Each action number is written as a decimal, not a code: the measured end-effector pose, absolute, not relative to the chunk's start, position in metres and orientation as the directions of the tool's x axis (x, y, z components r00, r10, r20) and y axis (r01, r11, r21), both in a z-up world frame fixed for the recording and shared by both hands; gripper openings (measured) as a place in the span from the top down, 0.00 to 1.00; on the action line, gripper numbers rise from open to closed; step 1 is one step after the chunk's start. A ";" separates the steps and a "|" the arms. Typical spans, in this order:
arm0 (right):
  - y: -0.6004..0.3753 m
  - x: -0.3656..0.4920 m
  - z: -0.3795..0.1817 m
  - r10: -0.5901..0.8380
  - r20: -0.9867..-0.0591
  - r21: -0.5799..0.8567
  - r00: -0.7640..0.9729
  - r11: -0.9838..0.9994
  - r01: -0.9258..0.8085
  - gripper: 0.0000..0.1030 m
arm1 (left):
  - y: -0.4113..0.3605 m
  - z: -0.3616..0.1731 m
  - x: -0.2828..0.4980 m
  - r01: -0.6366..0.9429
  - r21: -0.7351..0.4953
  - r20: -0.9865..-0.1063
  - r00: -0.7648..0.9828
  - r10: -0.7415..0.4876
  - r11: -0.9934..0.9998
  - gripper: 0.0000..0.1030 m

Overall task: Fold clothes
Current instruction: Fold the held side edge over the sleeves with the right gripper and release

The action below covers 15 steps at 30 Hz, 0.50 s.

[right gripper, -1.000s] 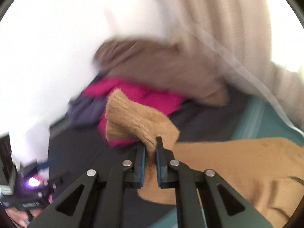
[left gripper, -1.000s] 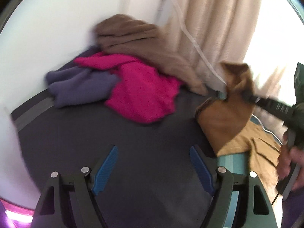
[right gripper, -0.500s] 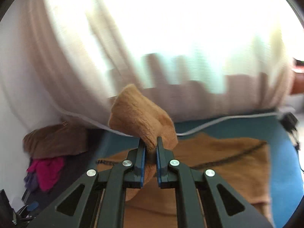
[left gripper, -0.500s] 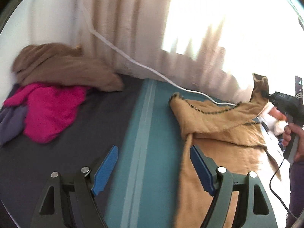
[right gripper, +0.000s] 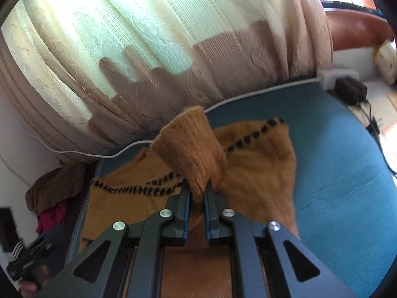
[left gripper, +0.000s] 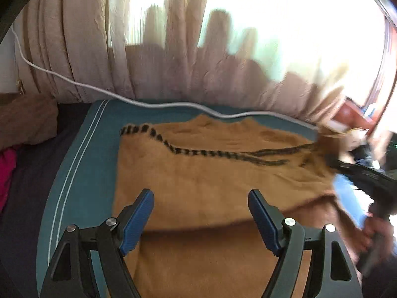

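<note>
Two grippers work over a tan sweater [left gripper: 211, 181] that lies on a blue bed cover [left gripper: 94, 154]. The left gripper [left gripper: 201, 218] has its jaws spread wide with nothing between them, and it hangs over the near part of the sweater. The right gripper [right gripper: 197, 201] has its jaws squeezed on a ribbed cuff [right gripper: 193, 149] of the sweater and lifts that bit up above the rest.

The sweater is spread out, with a dark dashed line of stitches [left gripper: 198, 152] running across it. Its far edge comes close to the far edge of the bed, where a white cord [left gripper: 148, 104] runs along the foot of the curtain [left gripper: 173, 49]. Its left edge leaves a strip of bare blue cover before two pale stripes [left gripper: 72, 171], and past those stripes the cover turns dark.

At the far left corner sits a heap of other clothes: a brown one [left gripper: 24, 119] and a pink one [left gripper: 6, 173]. They lie well apart from the sweater. On the right side of the bed, in the right wrist view, there is a lot of open blue cover [right gripper: 342, 173]. A black plug [right gripper: 351, 90] rests near the far right corner.
</note>
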State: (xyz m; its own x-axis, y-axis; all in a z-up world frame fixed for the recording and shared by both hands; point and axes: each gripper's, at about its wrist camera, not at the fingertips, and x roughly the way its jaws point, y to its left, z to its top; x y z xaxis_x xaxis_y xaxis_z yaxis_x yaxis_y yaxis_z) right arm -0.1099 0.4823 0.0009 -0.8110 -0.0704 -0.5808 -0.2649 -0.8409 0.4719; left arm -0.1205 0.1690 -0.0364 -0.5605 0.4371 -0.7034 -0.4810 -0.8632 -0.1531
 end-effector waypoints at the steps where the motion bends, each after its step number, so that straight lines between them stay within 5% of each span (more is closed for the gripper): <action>1: 0.484 -0.107 0.001 -0.052 -0.584 0.462 -0.810 -0.842 -0.280 0.80 | 0.174 -0.042 -0.127 -0.465 -0.144 -0.716 -0.560 0.416 -0.874 0.23; 4: 0.490 -0.097 0.005 0.039 -0.601 0.404 -0.799 -0.847 -0.345 0.67 | 0.173 -0.064 -0.145 -0.397 -0.120 -0.752 -0.562 0.345 -0.910 0.23; 10: 0.500 -0.078 0.013 0.204 -0.611 0.288 -0.765 -0.843 -0.455 0.64 | 0.155 -0.089 -0.162 -0.337 -0.094 -0.764 -0.579 0.285 -0.937 0.23; 15: 0.475 -0.102 -0.003 0.040 -0.675 0.283 -0.737 -0.908 -0.308 0.60 | 0.155 -0.094 -0.166 -0.347 -0.079 -0.762 -0.584 0.281 -0.935 0.21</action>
State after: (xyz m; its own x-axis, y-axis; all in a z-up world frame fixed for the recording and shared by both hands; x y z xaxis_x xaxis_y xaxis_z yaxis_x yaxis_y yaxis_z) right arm -0.1023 0.4753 -0.0035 -0.7367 0.0400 -0.6751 -0.3084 -0.9083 0.2827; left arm -0.1661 0.1546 -0.0944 -0.5838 0.2810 -0.7617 -0.3470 -0.9345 -0.0788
